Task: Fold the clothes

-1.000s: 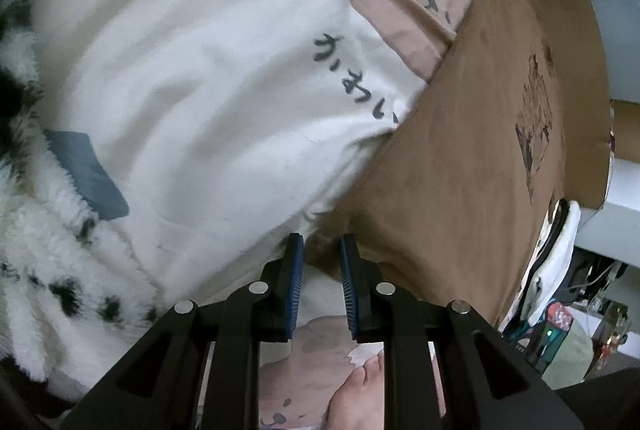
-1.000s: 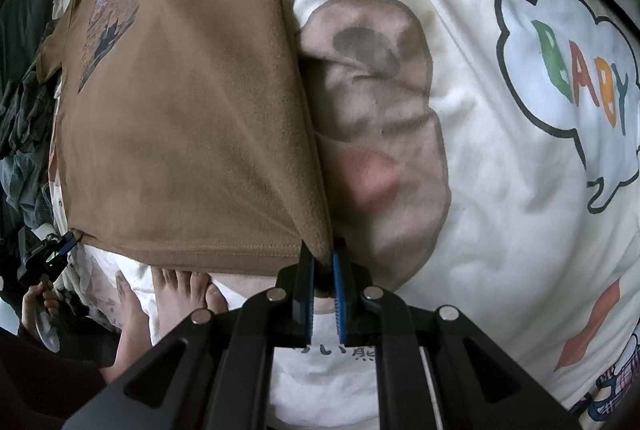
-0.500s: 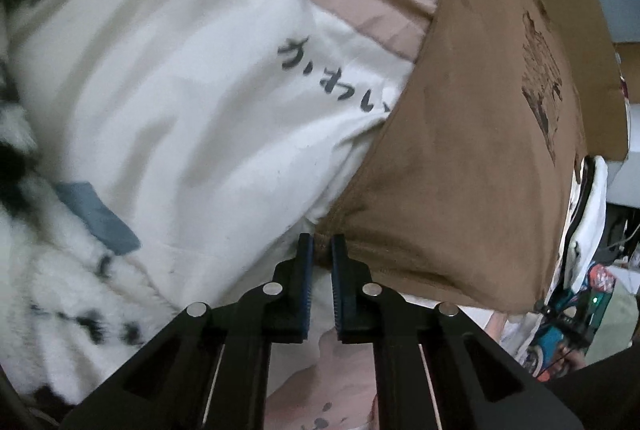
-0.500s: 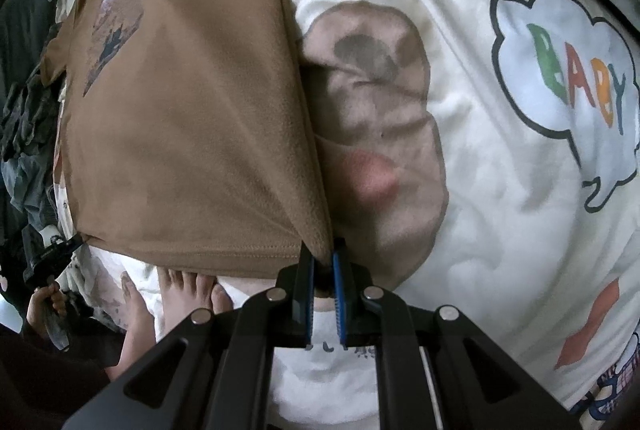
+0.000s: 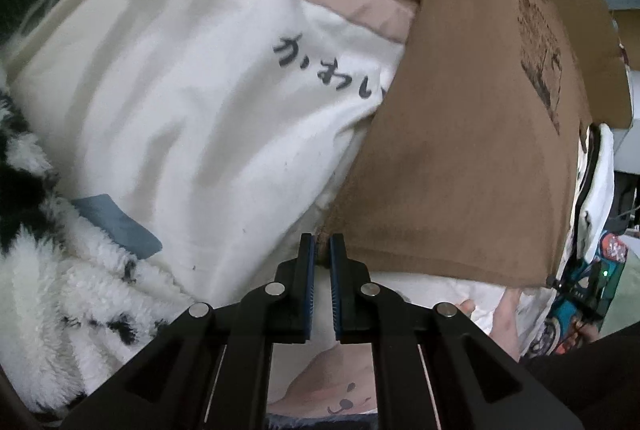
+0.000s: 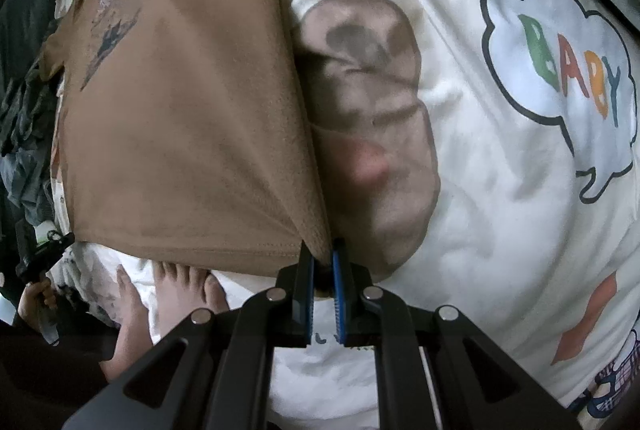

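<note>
You're pinching both bottom corners of the brown t-shirt rn. L gripper is pressing together on the hem corner, R gripper is clamping the other corner w/ fabric bunching between the blue pads. Shirt's lying spread over the cream cartoon-print duvet, print side up. Your bare feet are showing below the hem, fuzzy black-and-white blanket sitting off to the L.

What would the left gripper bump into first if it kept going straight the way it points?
The left gripper is already shut on a corner of the brown shirt, so the shirt comes first. Just behind that lies the cream printed bedsheet, though how far below is hard to judge.
</note>
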Demonstrator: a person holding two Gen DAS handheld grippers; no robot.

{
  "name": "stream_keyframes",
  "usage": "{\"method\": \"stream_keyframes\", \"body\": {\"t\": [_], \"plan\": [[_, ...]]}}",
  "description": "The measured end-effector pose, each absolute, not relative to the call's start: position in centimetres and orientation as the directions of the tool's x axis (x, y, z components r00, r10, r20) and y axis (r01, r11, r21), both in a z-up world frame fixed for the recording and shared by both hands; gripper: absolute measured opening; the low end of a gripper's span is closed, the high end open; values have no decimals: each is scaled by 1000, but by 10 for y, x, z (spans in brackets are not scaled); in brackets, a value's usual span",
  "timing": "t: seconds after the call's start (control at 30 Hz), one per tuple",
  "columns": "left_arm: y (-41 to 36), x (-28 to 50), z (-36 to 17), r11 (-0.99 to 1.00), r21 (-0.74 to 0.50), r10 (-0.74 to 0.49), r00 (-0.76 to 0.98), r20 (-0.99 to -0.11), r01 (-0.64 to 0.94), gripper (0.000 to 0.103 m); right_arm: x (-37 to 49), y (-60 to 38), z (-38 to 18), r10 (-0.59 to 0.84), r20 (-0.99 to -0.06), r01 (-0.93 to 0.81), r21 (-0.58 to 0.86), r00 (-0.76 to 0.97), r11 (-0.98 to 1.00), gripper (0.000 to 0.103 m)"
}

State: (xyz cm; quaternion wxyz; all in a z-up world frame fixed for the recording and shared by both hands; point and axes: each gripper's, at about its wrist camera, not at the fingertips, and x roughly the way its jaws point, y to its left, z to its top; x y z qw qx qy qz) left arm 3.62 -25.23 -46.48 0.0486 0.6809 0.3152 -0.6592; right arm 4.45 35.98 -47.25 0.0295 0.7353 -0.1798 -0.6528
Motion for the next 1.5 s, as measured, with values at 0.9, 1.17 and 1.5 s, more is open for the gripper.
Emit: {"method": "stream_keyframes", "body": {"t": [0.9, 1.17, 1.5], "plan": [[-274, 55, -419, -789, -371, 367, -108, -924, 490, 0, 44, 363, -466, -353, -931, -260, 319, 94, -911, 7], [-254, 36, -430, -793, -395, 374, -140, -917, 464, 68, 46, 367, -471, -350, -931, -260, 315, 101, -913, 7], [-233, 25, -464, -837, -372, 361, -107, -926, 402, 67, 47, 368, -483, -338, -936, -280, 300, 101, -912, 8]]}}
